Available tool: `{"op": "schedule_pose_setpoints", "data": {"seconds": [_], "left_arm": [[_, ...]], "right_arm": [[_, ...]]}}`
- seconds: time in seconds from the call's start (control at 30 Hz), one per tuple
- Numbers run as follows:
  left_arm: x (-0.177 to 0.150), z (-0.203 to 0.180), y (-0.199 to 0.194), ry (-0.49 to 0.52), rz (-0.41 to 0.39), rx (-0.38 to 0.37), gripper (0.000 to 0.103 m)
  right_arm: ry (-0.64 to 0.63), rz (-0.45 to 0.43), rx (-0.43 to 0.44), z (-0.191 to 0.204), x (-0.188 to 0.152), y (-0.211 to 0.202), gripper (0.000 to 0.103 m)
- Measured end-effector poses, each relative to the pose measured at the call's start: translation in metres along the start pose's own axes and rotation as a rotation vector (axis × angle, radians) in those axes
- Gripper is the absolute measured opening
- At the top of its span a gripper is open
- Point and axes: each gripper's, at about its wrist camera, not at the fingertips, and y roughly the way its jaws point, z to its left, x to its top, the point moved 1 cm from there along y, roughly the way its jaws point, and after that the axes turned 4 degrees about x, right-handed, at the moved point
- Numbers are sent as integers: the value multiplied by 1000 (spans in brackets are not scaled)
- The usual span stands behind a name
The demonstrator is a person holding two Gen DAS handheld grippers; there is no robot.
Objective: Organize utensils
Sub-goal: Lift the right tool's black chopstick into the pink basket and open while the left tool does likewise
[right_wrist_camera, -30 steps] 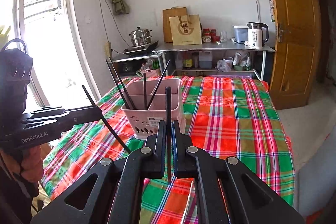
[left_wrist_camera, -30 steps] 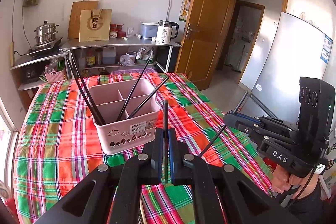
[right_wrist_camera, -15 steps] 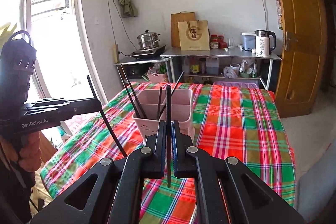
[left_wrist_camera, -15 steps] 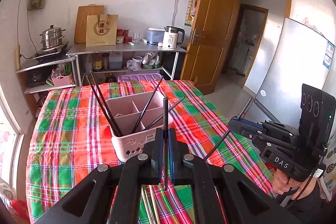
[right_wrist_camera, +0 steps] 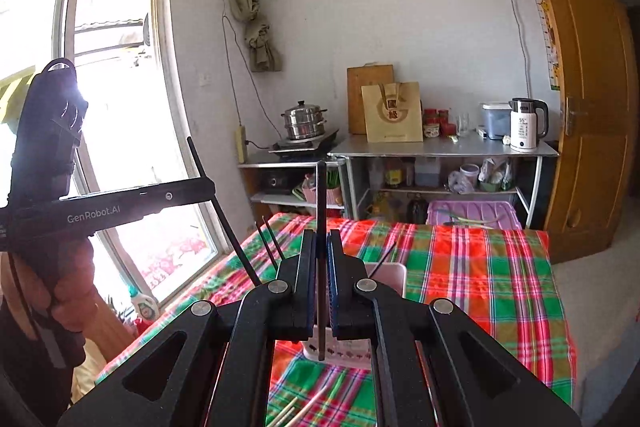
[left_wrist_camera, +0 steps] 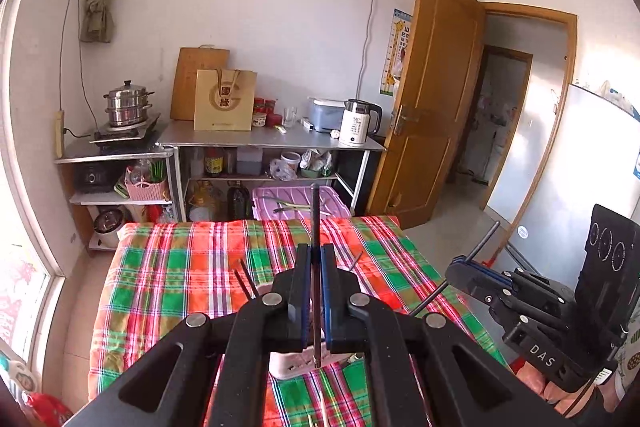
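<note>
My left gripper [left_wrist_camera: 315, 259] is shut on a black chopstick [left_wrist_camera: 315, 211] held upright above the pink utensil basket [left_wrist_camera: 292, 363], which its jaws mostly hide. My right gripper [right_wrist_camera: 321, 251] is shut on another black chopstick [right_wrist_camera: 321, 195], also upright, over the same basket [right_wrist_camera: 386, 277]. Several black chopsticks [right_wrist_camera: 267, 239] stand in the basket. The right gripper shows in the left wrist view [left_wrist_camera: 460, 269], the left gripper in the right wrist view [right_wrist_camera: 208, 187]. Light wooden chopsticks [right_wrist_camera: 304, 407] lie on the plaid tablecloth [right_wrist_camera: 480, 267] in front of the basket.
Behind the table stand a metal shelf [left_wrist_camera: 272, 139] with a kettle [left_wrist_camera: 358, 123], a paper bag and a steamer pot [left_wrist_camera: 126, 105]. A purple bin [left_wrist_camera: 296, 201] sits at the table's far edge. A wooden door [left_wrist_camera: 432, 99] is at right, a window [right_wrist_camera: 112, 107] at left.
Both grippers have risen and pulled back with their chopsticks. The basket has dropped low in both views and is now mostly hidden behind the jaws.
</note>
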Motion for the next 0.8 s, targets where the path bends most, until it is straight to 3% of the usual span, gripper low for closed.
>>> {"op": "schedule_pose_setpoints", "data": {"seconds": [0.27,0.8], "left_arm": [[13,23,34,-30,1,25,4],[-46,46,112,-69,157,7,4]], "right_arm": [[31,-24,-32,-7,13,33,5],[73,162,-71,-29,-33,95,6]]}}
